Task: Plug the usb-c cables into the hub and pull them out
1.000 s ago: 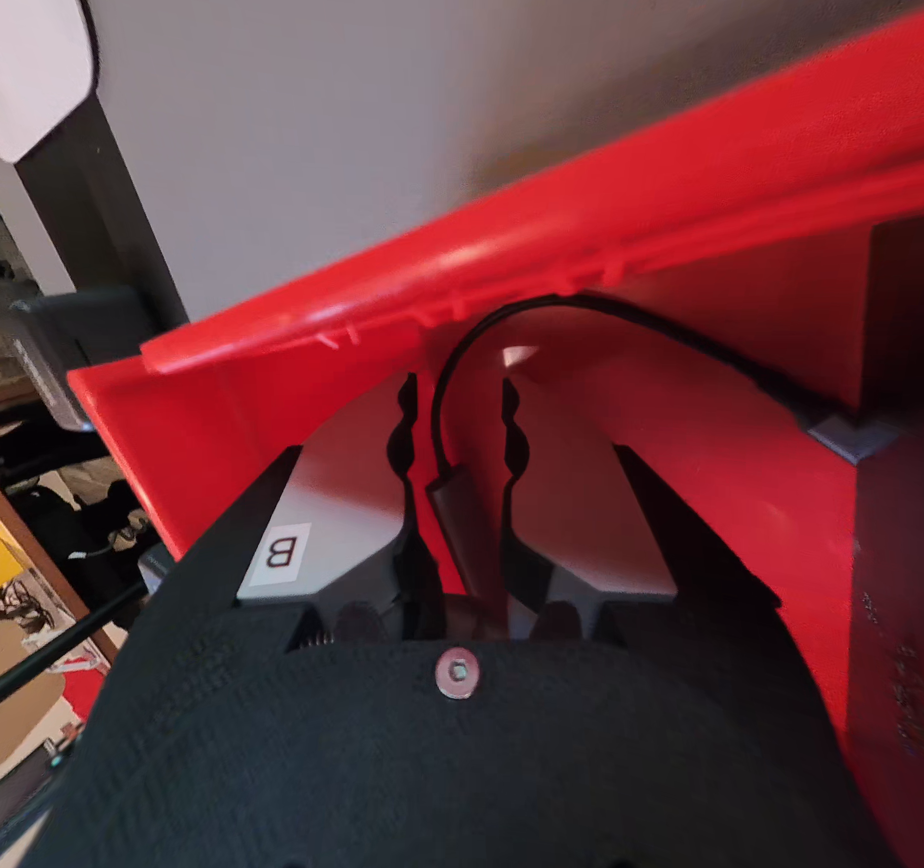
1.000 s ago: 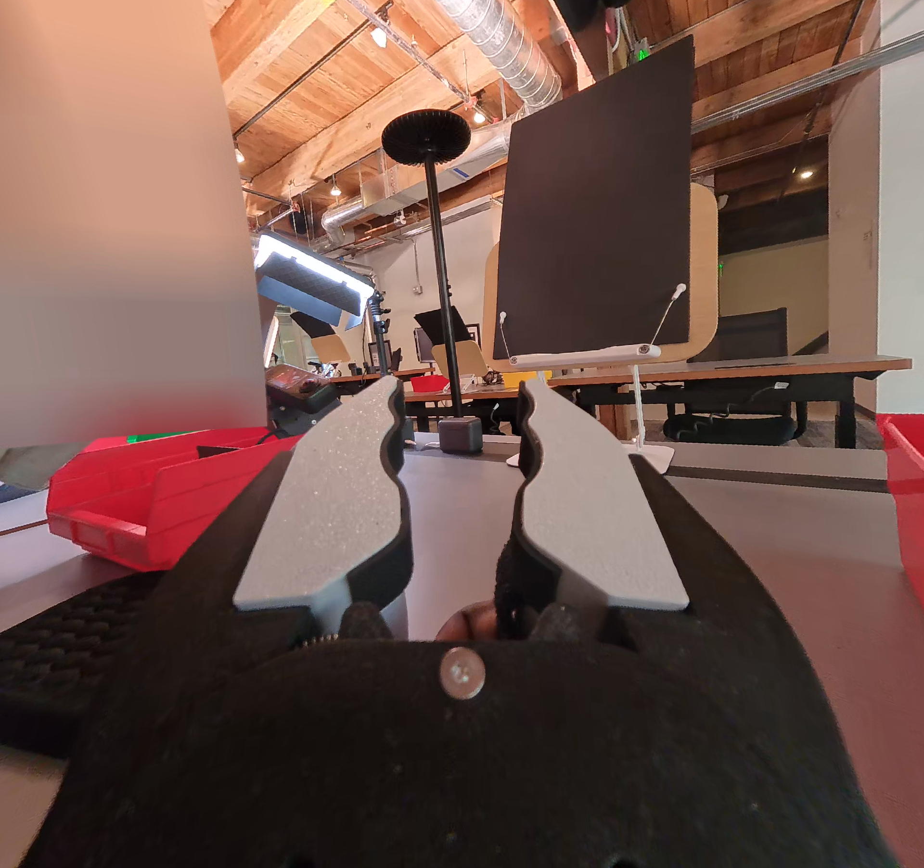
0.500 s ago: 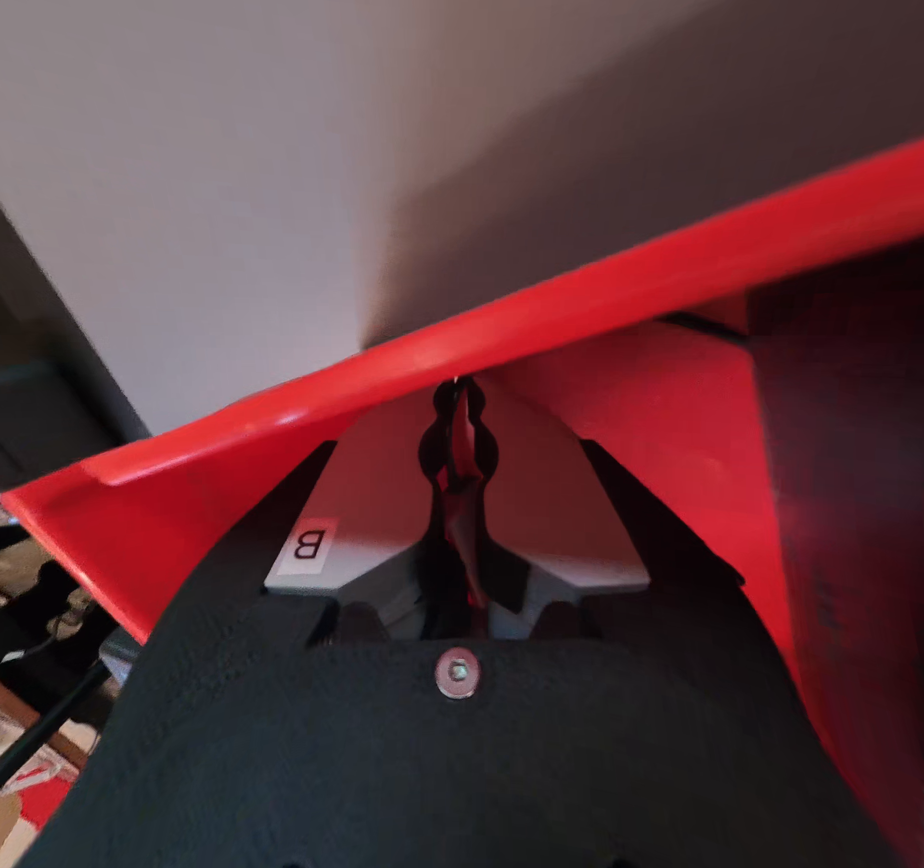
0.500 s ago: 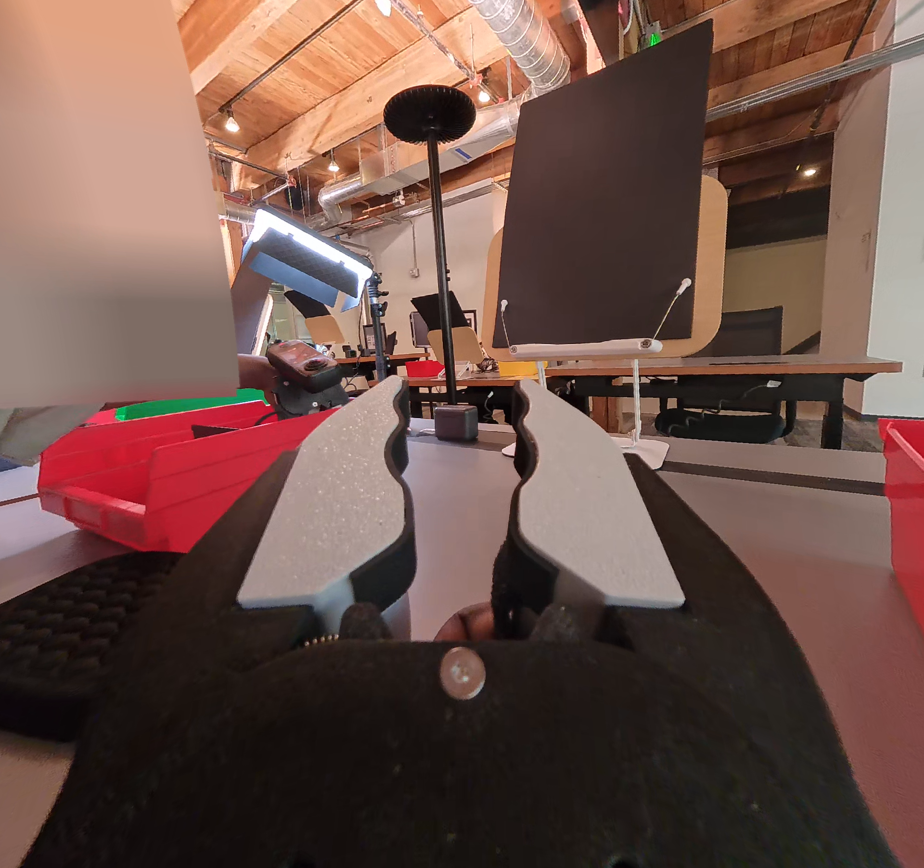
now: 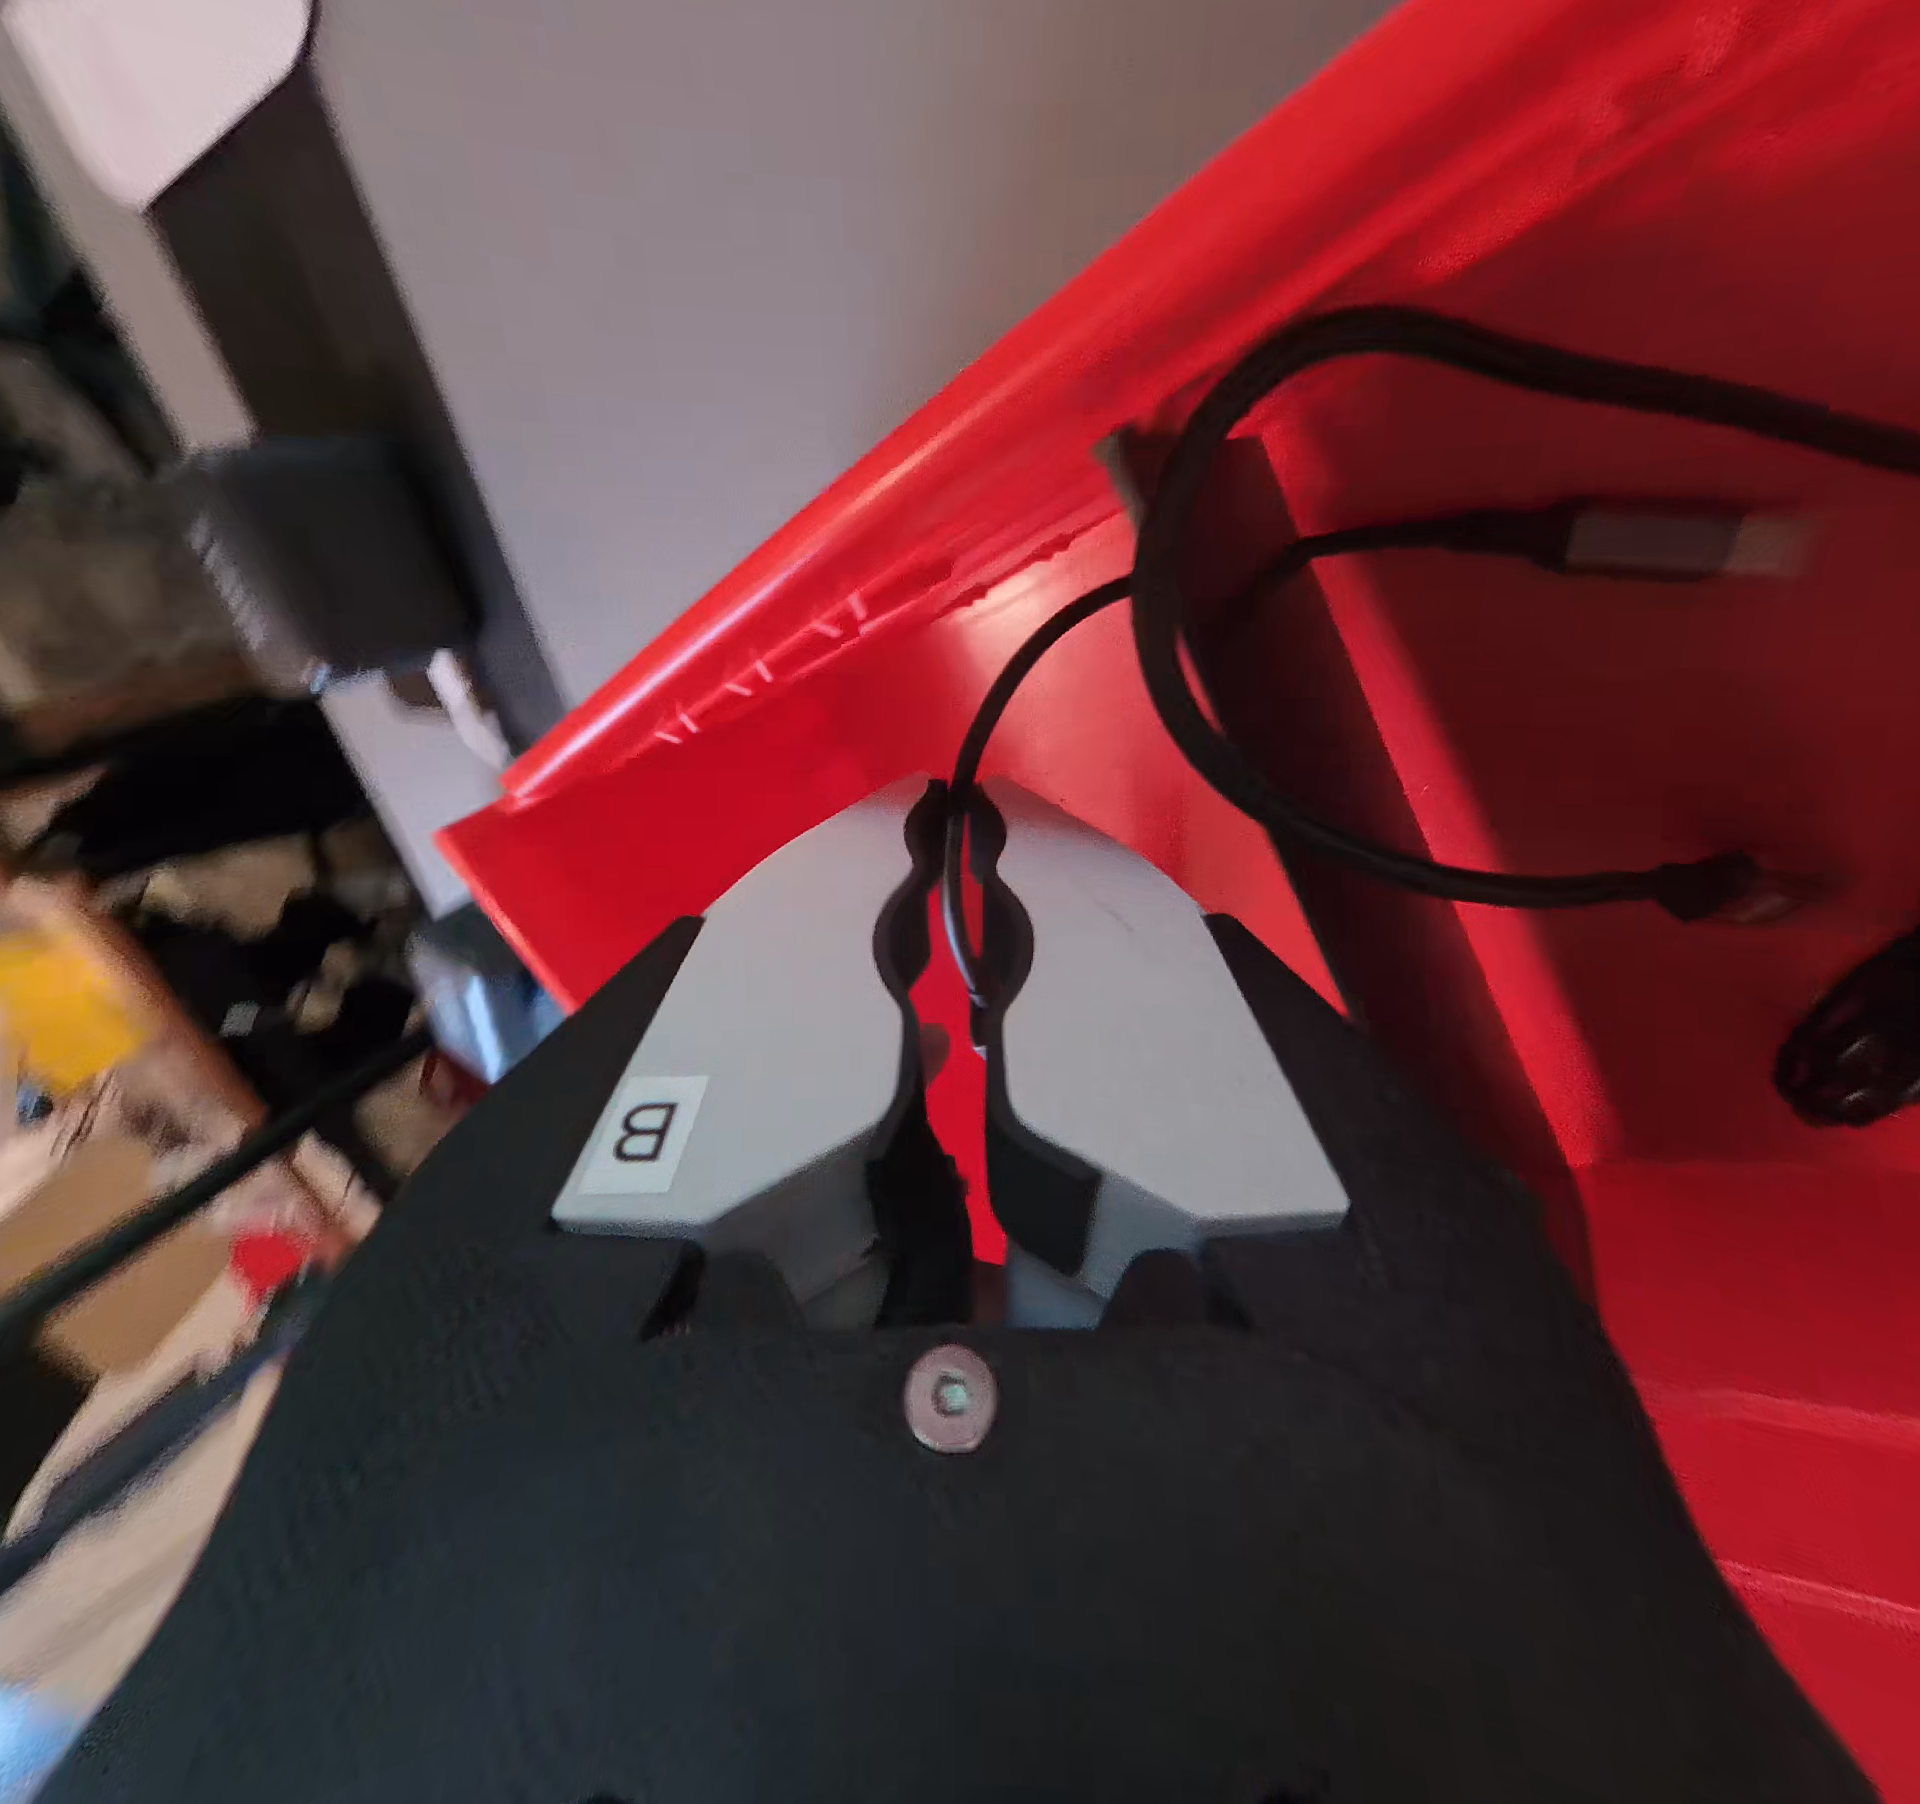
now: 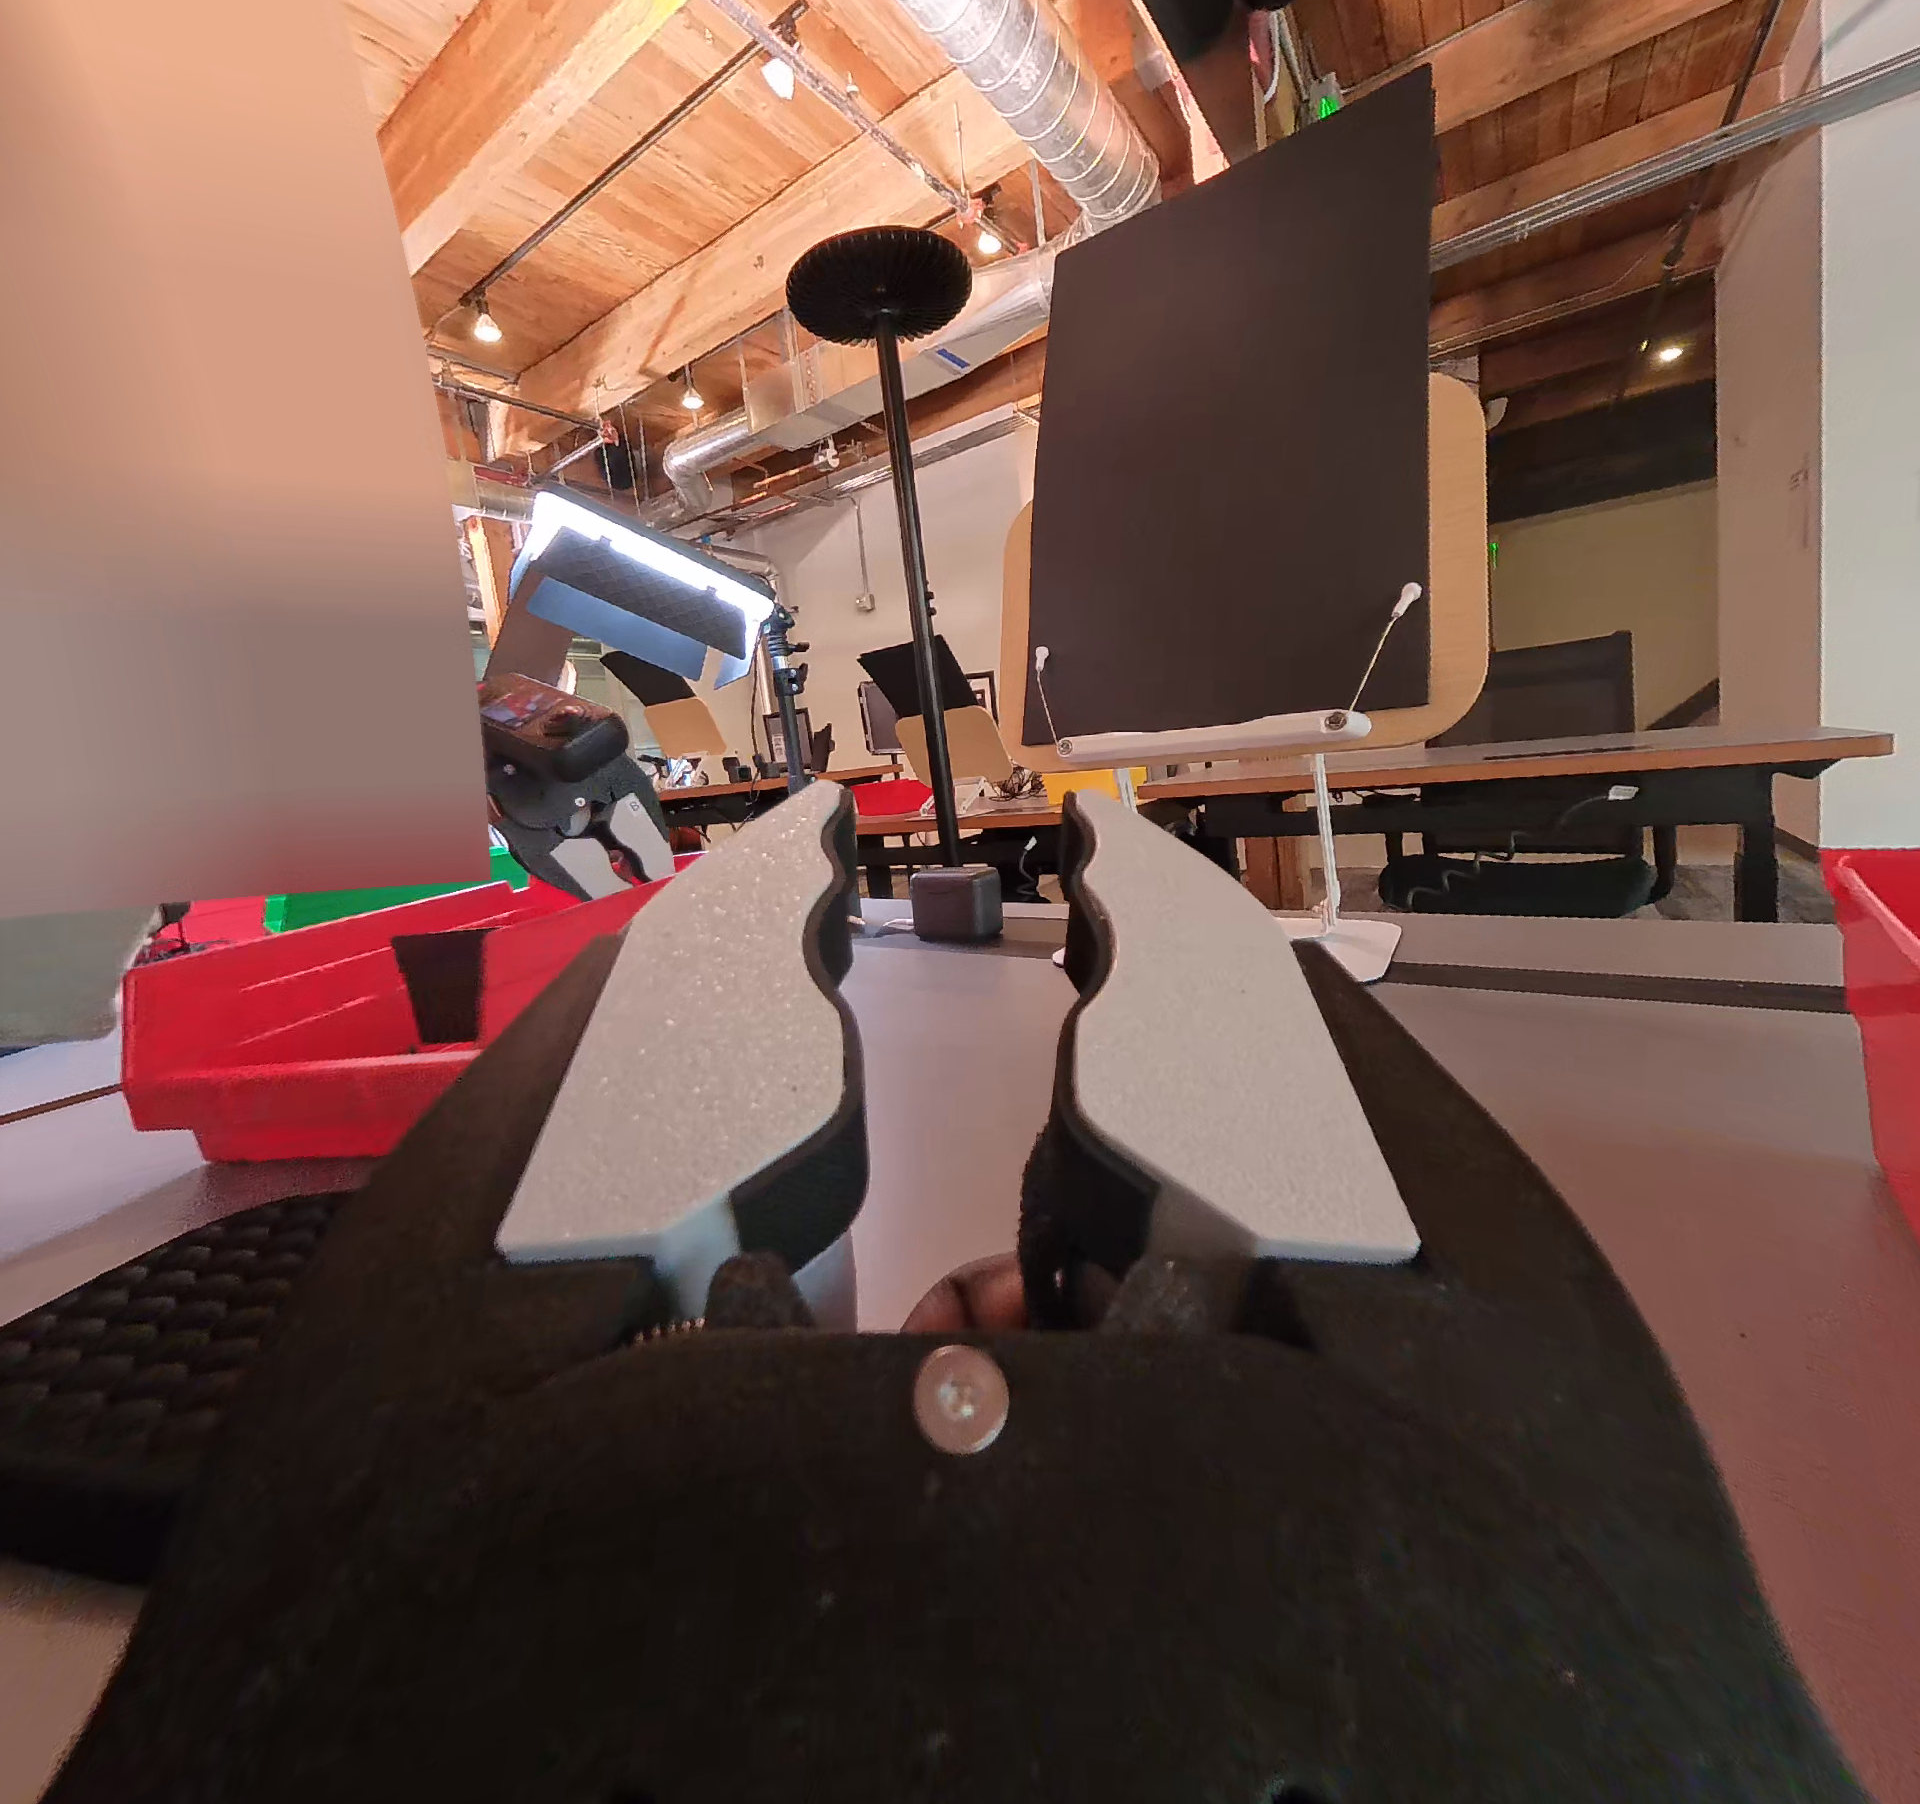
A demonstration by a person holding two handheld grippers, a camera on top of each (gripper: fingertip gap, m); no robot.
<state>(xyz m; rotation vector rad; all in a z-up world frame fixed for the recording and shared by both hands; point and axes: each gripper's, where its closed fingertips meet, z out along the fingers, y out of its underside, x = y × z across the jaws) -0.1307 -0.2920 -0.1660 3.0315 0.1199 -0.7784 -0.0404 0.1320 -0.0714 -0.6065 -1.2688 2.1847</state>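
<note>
My left gripper is inside the red bin, shut on a thin black usb-c cable. That cable loops up and to the right to a silver plug. A thicker braided black cable curves beside it and ends in a dark plug. My right gripper is open and empty, low over the grey table. The right wrist view also shows the left gripper over the red bin. No hub shows clearly.
A dark divider stands inside the bin, and a dark round object lies at its right. A black ribbed mat lies at front left. Another red bin is at the right edge. A black pole stand and a black board stand behind.
My left gripper was open around the thin cable's end, then shut on the cable and drew back and up in the bin. My right gripper has hardly moved.
</note>
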